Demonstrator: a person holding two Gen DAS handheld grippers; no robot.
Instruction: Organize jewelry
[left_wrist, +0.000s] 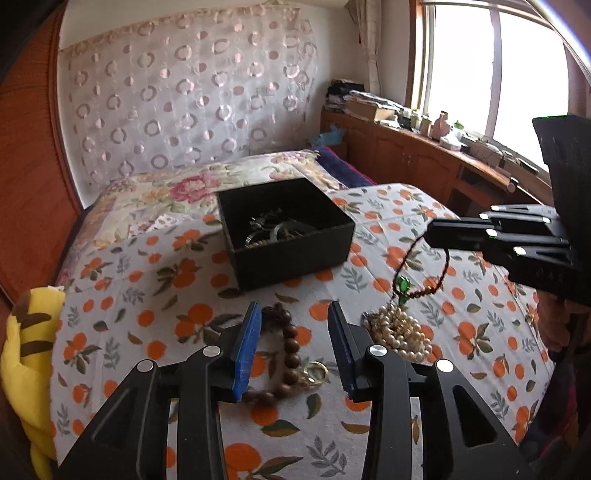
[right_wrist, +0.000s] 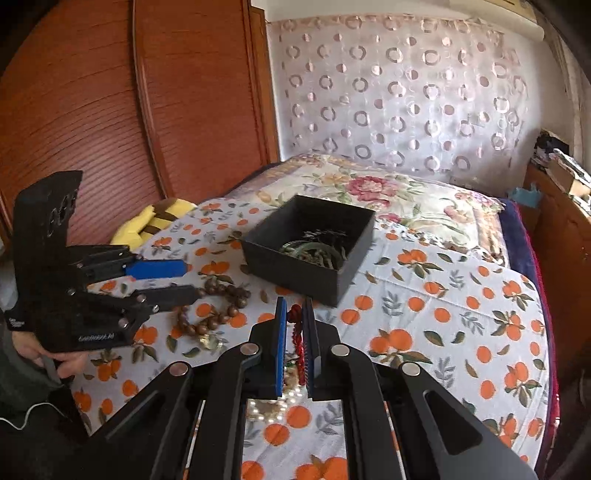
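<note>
The right claw (right_wrist: 294, 332) pinches a red bracelet (left_wrist: 424, 273) above the pearls (left_wrist: 402, 332), while the left claw (left_wrist: 295, 325), partly parted, straddles wooden beads (left_wrist: 291, 347) near the box (left_wrist: 284, 232).

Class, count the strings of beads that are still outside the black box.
3: a red string hanging from the right gripper, a brown one under the left gripper, pearls beside it. Others may hide underneath.

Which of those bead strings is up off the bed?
The dark red bead strand with the green pendant, pinched in the right hand-held gripper. The wooden beads and pearls lie on the bedspread.
</note>
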